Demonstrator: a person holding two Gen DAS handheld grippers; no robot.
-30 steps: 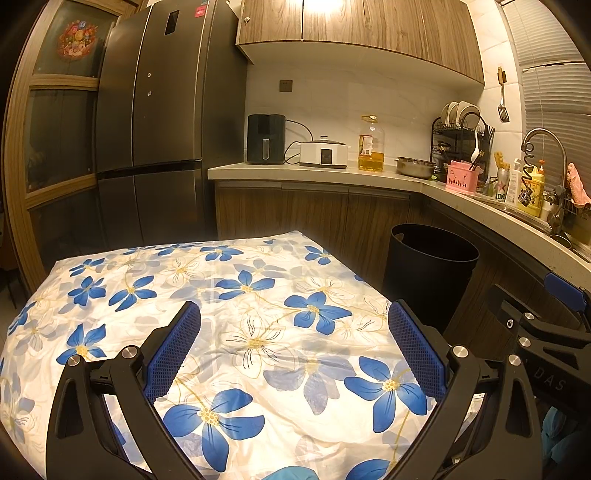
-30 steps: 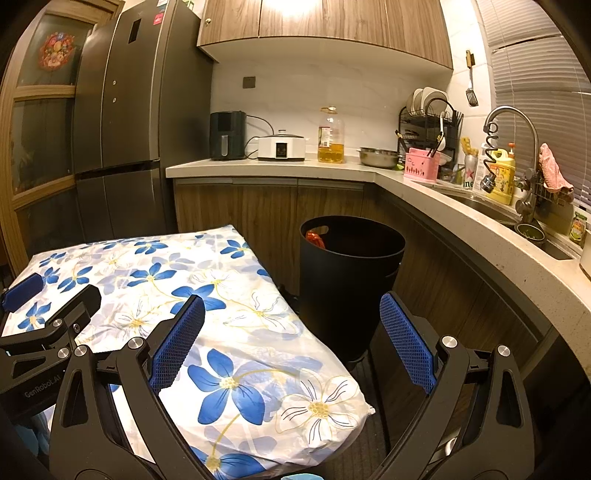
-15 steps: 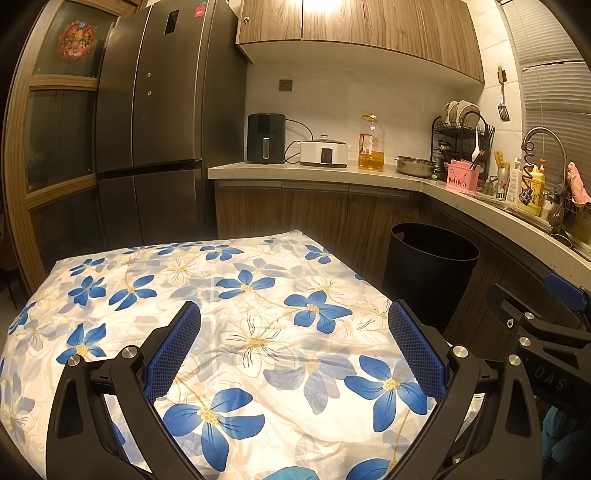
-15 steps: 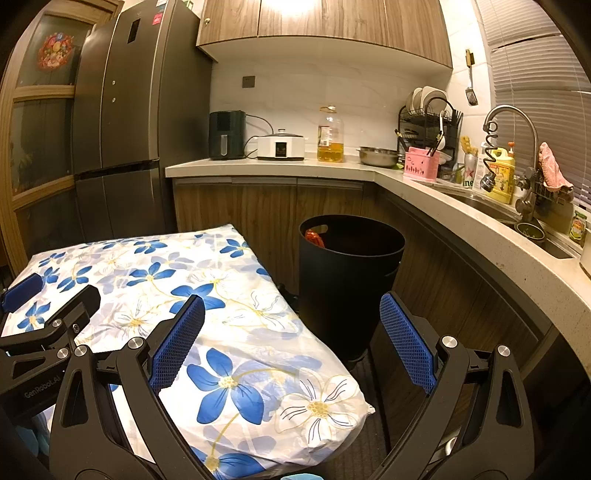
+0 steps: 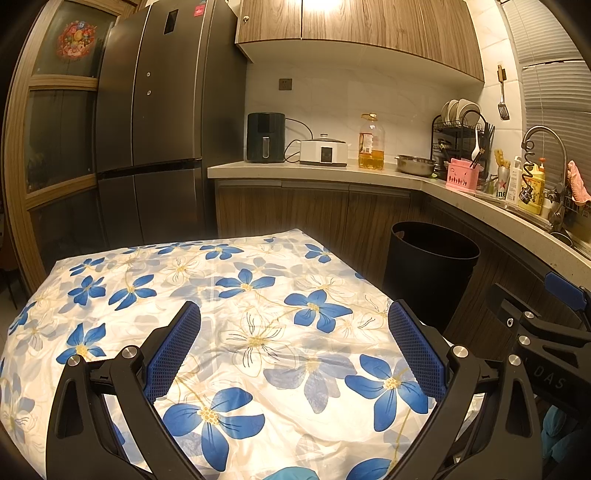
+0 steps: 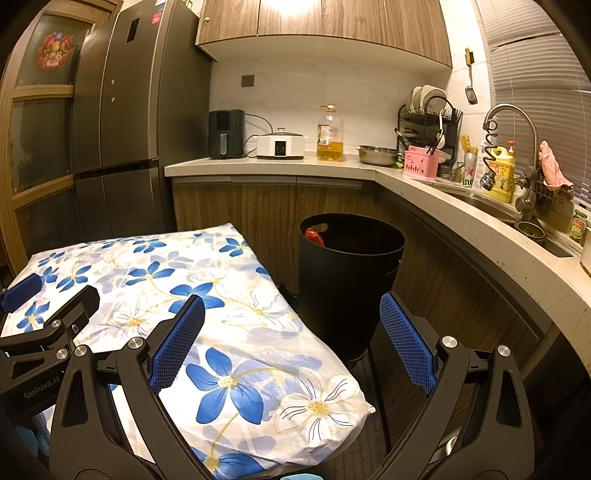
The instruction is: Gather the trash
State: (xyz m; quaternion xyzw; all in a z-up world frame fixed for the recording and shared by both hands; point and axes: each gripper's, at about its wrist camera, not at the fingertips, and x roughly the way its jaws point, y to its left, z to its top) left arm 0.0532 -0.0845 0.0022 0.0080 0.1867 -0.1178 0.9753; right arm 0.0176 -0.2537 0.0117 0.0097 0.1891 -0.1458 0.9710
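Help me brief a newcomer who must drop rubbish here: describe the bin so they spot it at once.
Start at the wooden base cabinets under the L-shaped counter. On the floor in their inner corner, just past the table's floral cloth, stands the trash bin. It is the only tall, round, black, open-topped tub there, with a handle slot at its rim and something orange-red inside.

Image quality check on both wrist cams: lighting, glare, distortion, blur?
Left wrist view: warm yellow cast, the under-cabinet light blown out at the top, strong fisheye bend on the fridge and counter, dark corners, sharp focus. Right wrist view: same warm cast and blown-out light, the counter curves heavily, inside of the bin is mostly too dark to read, no motion blur.
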